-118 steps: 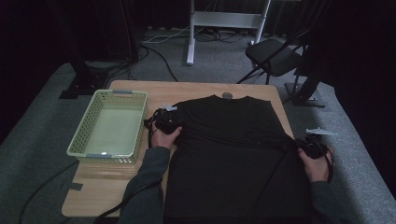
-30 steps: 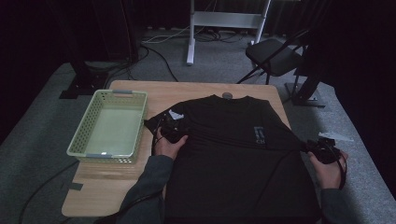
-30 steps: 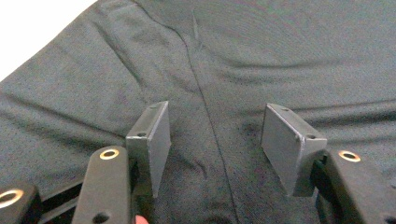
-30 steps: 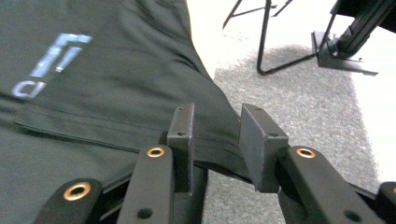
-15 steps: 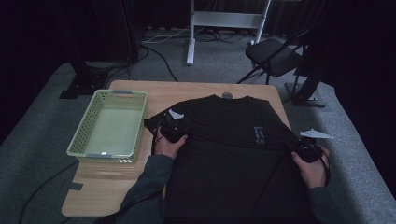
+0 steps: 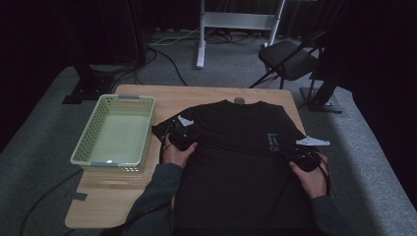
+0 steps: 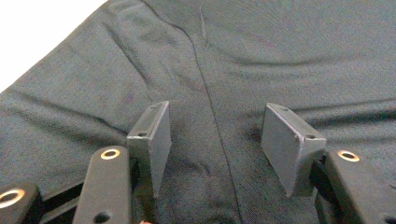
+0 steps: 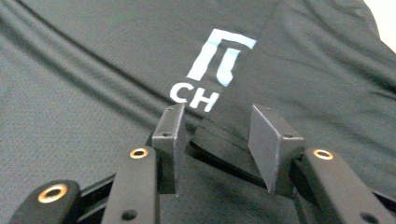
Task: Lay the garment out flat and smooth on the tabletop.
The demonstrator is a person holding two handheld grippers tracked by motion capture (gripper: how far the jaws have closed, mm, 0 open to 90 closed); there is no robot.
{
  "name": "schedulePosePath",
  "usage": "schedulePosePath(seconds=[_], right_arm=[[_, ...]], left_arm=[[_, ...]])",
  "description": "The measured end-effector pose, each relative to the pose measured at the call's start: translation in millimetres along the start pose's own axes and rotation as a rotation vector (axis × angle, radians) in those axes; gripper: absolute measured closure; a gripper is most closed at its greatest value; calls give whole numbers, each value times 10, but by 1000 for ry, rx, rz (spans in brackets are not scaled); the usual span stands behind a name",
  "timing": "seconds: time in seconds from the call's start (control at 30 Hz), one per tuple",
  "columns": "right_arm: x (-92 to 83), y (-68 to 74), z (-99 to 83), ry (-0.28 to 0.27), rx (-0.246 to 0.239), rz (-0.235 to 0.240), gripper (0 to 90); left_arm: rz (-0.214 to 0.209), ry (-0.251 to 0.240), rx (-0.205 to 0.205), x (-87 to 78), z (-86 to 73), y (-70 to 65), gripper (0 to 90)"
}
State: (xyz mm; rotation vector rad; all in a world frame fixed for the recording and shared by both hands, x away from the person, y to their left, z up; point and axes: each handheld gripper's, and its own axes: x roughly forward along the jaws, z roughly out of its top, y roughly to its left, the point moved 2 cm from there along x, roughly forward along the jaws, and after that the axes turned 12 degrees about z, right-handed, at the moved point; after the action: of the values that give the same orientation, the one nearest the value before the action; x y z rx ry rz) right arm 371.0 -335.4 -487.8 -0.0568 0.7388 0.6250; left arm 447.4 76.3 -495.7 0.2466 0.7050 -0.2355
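From above, the black T-shirt (image 6: pixel 236 157) lies flat on the bench (image 6: pixel 196 96), just right of the green basket (image 6: pixel 115 135). The left tool (image 6: pixel 178 139) sits at the shirt's left edge, the right tool (image 6: pixel 304 158) at its right edge.

Left gripper view: jaws wide over a seam, clamping nothing.

Right gripper view: jaws, just opening, stand apart near the white logo (image 8: pixel 212 70), with shirt fabric between them but not pinched.

Black T-shirt (image 6: pixel 236 162) spread face-up on the wooden worktop (image 6: pixel 196 96), collar away from the person, hem at the near edge, small pale-blue-and-white chest logo (image 8: pixel 212 70), faint creases running across the chest.
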Motion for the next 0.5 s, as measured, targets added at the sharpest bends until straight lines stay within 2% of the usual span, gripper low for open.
schedulePosePath(seconds=[0.07,0.23,0.4,0.5], right_arm=[[30,14,-3,16,-15,-13,553],[89,-4,-16,35,-16,-23,566],[72,-41,-5,40,-8,-29,675],[52,-74,-9,27,21,-18,732]], left_arm=[[1,0,2,-1,-2,0,439],[1,-1,1,-2,-2,0,438],[1,-1,1,-2,-3,-1,438],[1,-1,1,-3,-3,-1,438]])
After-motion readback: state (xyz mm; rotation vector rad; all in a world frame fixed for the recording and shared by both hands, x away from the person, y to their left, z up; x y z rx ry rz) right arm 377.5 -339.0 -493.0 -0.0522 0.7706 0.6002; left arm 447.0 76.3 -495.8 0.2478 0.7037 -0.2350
